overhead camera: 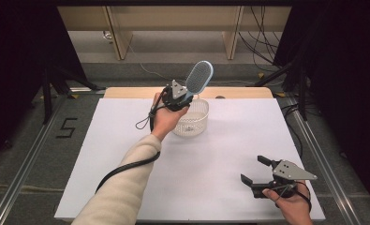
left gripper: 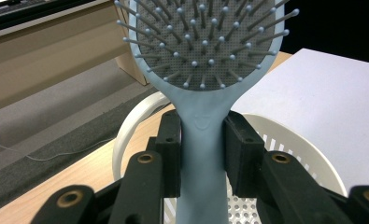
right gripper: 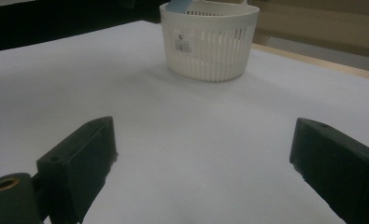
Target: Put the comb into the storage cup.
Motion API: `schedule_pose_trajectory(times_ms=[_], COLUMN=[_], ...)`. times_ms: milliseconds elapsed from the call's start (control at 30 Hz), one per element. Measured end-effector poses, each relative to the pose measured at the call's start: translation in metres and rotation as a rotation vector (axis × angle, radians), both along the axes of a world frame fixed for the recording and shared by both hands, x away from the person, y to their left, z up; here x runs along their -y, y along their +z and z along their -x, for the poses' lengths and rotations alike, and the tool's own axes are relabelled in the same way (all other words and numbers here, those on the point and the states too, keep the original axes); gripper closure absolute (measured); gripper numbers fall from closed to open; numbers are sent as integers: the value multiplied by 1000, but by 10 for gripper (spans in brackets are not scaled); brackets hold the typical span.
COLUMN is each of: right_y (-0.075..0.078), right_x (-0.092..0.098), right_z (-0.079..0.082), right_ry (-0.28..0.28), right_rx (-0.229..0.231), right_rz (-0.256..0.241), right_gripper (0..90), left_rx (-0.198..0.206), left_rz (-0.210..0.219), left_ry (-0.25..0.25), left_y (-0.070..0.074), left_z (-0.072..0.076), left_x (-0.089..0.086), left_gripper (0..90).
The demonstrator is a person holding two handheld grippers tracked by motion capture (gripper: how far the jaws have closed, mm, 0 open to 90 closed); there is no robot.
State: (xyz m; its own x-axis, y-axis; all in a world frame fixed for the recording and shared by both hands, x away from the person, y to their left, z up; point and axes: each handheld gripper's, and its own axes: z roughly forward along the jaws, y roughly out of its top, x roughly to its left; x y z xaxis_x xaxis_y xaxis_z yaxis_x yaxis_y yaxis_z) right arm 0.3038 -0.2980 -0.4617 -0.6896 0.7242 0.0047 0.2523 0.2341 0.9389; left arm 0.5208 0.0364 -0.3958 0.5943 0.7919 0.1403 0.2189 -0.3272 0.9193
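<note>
The left tool (overhead camera: pixel 181 96) is clamped on the handle of a light blue paddle hairbrush (overhead camera: pixel 199 77), both jaws pressed against the neck just below the bristled head. The brush is held up, tilted, over the far rim of a white slotted plastic basket (overhead camera: pixel 194 123) that stands on the white bench (overhead camera: pixel 126 140) near its far edge. Well apart, at the near right corner, the right tool (overhead camera: pixel 255 169) sits low over the bench, jaws spread wide and holding nothing.
</note>
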Motion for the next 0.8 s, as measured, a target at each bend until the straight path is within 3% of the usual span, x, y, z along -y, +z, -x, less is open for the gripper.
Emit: schedule_pose_trajectory(times_ms=[800], right_y=[0], right_x=[0], right_z=[0], right_ry=[-1], right_rx=[-2], right_rz=[-2], right_gripper=[79], left_rx=[-5], left_rz=[-3], left_ry=[-3], left_y=[-7], left_z=[-2], left_x=[1], left_gripper=[695])
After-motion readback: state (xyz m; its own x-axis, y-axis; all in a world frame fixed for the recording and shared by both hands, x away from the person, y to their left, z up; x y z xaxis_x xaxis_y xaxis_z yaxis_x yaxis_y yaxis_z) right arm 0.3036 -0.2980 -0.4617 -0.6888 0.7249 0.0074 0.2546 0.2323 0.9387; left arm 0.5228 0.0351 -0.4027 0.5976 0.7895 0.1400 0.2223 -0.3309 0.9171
